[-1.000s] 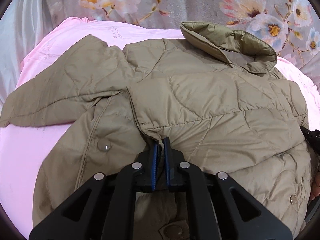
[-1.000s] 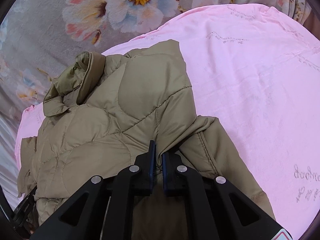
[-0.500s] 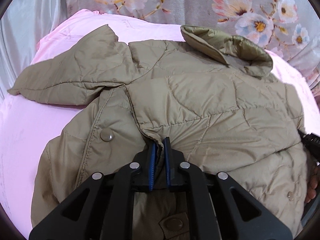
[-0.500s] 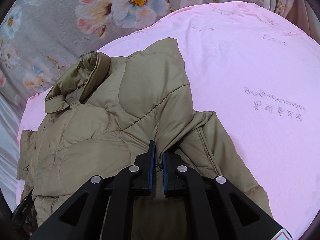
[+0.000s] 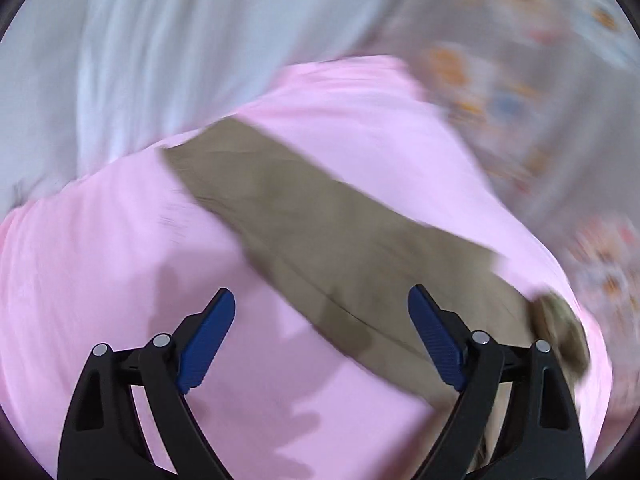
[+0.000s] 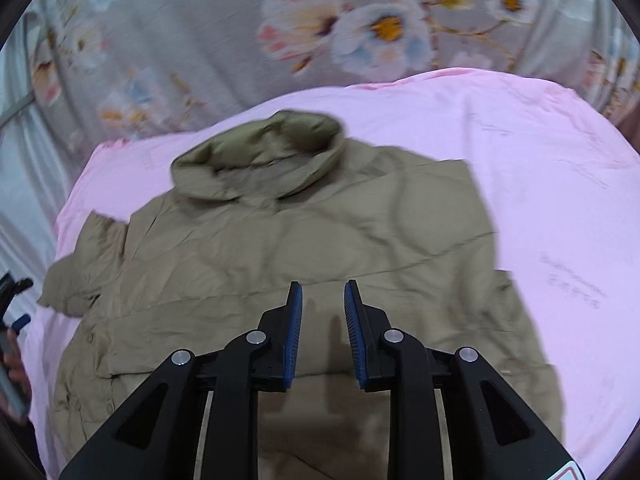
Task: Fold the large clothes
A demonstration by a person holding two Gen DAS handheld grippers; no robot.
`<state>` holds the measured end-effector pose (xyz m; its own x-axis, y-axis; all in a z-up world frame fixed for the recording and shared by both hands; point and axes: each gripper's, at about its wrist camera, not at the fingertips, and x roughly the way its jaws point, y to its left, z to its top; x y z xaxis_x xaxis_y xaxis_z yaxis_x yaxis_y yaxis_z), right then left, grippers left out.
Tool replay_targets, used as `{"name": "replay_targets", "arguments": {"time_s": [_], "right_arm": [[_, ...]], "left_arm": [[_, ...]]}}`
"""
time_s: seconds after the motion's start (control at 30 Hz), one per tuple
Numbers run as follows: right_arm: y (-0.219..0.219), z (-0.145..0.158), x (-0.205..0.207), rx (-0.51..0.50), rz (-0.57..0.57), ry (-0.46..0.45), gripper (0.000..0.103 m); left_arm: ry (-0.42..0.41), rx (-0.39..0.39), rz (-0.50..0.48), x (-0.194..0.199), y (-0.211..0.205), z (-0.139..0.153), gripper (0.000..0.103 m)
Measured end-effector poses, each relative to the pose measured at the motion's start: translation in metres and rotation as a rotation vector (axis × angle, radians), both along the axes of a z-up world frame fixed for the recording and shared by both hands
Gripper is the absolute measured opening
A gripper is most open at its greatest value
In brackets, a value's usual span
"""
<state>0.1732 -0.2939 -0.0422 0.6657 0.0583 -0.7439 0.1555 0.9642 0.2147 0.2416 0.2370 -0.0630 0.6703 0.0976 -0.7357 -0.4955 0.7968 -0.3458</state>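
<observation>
A large olive quilted jacket (image 6: 304,240) lies flat on a pink sheet (image 6: 560,184), collar (image 6: 260,156) at the far side. My right gripper (image 6: 322,296) is open and empty just above the jacket's lower middle. In the blurred left wrist view a sleeve (image 5: 304,216) stretches diagonally across the pink sheet (image 5: 100,280). My left gripper (image 5: 320,300) is wide open and empty above the sheet, its right finger over the sleeve's lower end. The collar shows at the right edge (image 5: 560,332).
A grey floral bedspread (image 6: 320,32) lies beyond the pink sheet. White curtain fabric (image 5: 180,40) hangs at the far left. The left gripper and the hand holding it show at the left edge of the right wrist view (image 6: 12,320).
Both grippers have let go of the jacket hem and opened. The left gripper swung left toward the outstretched sleeve. The right gripper lifted and now faces the collar.
</observation>
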Motion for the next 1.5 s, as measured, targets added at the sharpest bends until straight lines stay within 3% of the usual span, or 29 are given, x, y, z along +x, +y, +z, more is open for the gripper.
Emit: {"name": "replay_targets", "arguments": {"time_s": [0.1,0.23,0.3,0.33,0.37,0.4,0.47,0.57,0.73,0.83,0.93,0.97,1.0,1.07,1.1,1.17,1.27,1.4,1.5], "right_arm": [[0.020,-0.019,0.013,-0.011,0.028,0.048,0.023],[0.030,-0.035,0.014,-0.058,0.026,0.051,0.023],[0.031,-0.036,0.014,-0.055,0.025,0.051,0.023],[0.031,-0.037,0.014,-0.050,0.025,0.049,0.023],[0.030,-0.037,0.012,-0.046,0.025,0.047,0.023],[0.029,-0.037,0.010,-0.043,0.025,0.045,0.023],[0.028,-0.034,0.006,-0.038,0.022,0.040,0.025],[0.023,-0.024,-0.009,-0.009,0.015,0.020,0.031],[0.012,-0.005,-0.040,0.016,-0.018,-0.022,0.037],[0.000,0.002,-0.058,0.037,-0.049,-0.029,0.043],[-0.012,0.005,-0.074,0.034,-0.078,-0.037,0.047],[-0.016,0.005,-0.079,0.033,-0.088,-0.039,0.048],[-0.019,0.006,-0.083,0.034,-0.094,-0.040,0.050],[-0.027,0.006,-0.090,0.043,-0.109,-0.041,0.053],[-0.032,0.006,-0.094,0.048,-0.114,-0.041,0.054],[-0.037,0.006,-0.098,0.047,-0.121,-0.042,0.056],[-0.044,0.006,-0.101,0.051,-0.126,-0.048,0.060],[-0.045,0.008,-0.094,0.077,-0.108,-0.065,0.063],[-0.042,0.011,-0.082,0.106,-0.082,-0.079,0.065]], "left_arm": [[0.057,-0.067,0.062,0.024,0.042,-0.023,0.084],[0.044,-0.209,0.104,0.040,0.068,-0.049,0.078],[0.018,-0.177,0.085,0.048,0.066,-0.043,0.055],[0.017,-0.176,0.051,0.054,0.063,-0.042,0.024],[0.031,-0.160,0.036,0.062,0.057,-0.038,0.007],[0.020,-0.142,0.026,0.063,0.054,-0.033,0.004],[-0.013,-0.092,-0.001,0.064,0.041,-0.013,0.002],[-0.118,-0.038,-0.089,0.062,0.007,0.041,0.001],[-0.340,0.089,-0.306,0.030,-0.091,0.155,0.001],[-0.423,0.124,-0.479,-0.004,-0.164,0.201,0.001],[-0.433,0.136,-0.650,-0.031,-0.237,0.213,0.004],[-0.427,0.127,-0.702,-0.038,-0.258,0.209,0.010],[-0.407,0.103,-0.756,-0.047,-0.278,0.199,0.020],[-0.357,0.044,-0.831,-0.060,-0.304,0.177,0.085],[-0.348,0.003,-0.829,-0.068,-0.312,0.160,0.089],[-0.320,-0.019,-0.815,-0.076,-0.315,0.134,0.088],[-0.212,-0.080,-0.754,-0.070,-0.301,0.090,0.088],[-0.112,-0.163,-0.628,-0.060,-0.258,0.056,0.087],[-0.072,-0.157,-0.526,-0.054,-0.224,0.042,0.087]]}}
